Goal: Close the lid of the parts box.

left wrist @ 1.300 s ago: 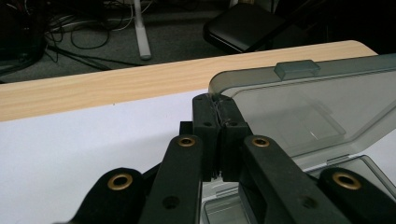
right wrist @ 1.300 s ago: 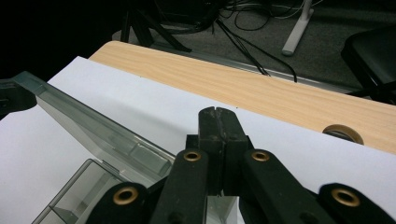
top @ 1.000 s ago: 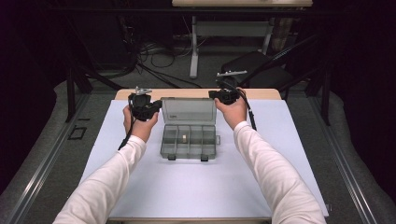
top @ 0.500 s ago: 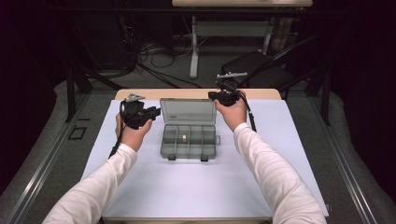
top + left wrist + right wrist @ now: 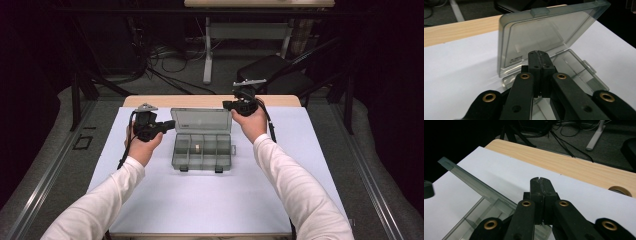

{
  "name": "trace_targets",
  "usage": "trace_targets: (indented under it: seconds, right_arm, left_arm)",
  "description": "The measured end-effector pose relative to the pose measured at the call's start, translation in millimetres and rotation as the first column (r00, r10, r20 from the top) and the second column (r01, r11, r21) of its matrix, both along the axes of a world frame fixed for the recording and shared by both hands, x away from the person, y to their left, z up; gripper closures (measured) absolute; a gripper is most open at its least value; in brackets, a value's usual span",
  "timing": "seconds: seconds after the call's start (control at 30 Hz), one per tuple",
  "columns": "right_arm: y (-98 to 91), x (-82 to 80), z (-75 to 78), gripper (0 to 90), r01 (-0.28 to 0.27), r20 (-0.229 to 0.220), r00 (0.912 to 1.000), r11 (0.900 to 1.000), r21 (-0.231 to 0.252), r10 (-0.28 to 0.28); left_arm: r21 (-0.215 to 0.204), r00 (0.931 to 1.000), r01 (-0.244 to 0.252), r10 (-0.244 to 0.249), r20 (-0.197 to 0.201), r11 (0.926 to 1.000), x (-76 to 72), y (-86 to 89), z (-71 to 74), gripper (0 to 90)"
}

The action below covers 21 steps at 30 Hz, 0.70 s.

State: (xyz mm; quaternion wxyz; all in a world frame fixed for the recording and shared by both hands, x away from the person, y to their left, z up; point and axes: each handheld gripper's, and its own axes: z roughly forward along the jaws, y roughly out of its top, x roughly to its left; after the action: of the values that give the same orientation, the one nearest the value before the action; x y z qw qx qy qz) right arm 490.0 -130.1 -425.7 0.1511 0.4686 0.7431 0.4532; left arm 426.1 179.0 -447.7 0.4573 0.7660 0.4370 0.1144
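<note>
A clear grey compartment box (image 5: 202, 159) sits mid-table with its lid (image 5: 201, 120) standing up at the back. One small tan piece (image 5: 198, 147) lies in a middle compartment. My left gripper (image 5: 172, 123) hovers at the box's left side and points right at the lid's left edge. Its jaws have just been closing and now meet with nothing between them (image 5: 538, 53), the lid (image 5: 534, 35) just beyond. My right gripper (image 5: 226, 104) is shut and empty at the lid's back right corner. In the right gripper view its tips (image 5: 540, 180) hang past the lid edge (image 5: 474, 182).
A white sheet (image 5: 210, 200) covers the wooden table (image 5: 200, 100), whose bare strip shows at the far edge. Behind the table stand a black chair (image 5: 270, 70), a white table leg (image 5: 207, 55) and floor cables (image 5: 160, 55). A round hole (image 5: 620, 190) sits in the wood.
The left hand drew slightly left and toward the front, and its gripper turned to point right at the lid. The right hand and the box stayed put.
</note>
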Motion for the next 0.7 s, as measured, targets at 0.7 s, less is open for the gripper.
trace_targets:
  seconds: [0.7]
  right_arm:
    - [1.0, -33.2, -13.0, 89.9, -0.115, -0.030, 0.9928, 0.9922, 0.047, 0.116]
  left_arm:
    - [-0.001, 0.9981, 0.032, -0.032, -0.053, 0.9995, -9.2, -11.0, -12.7, 90.0]
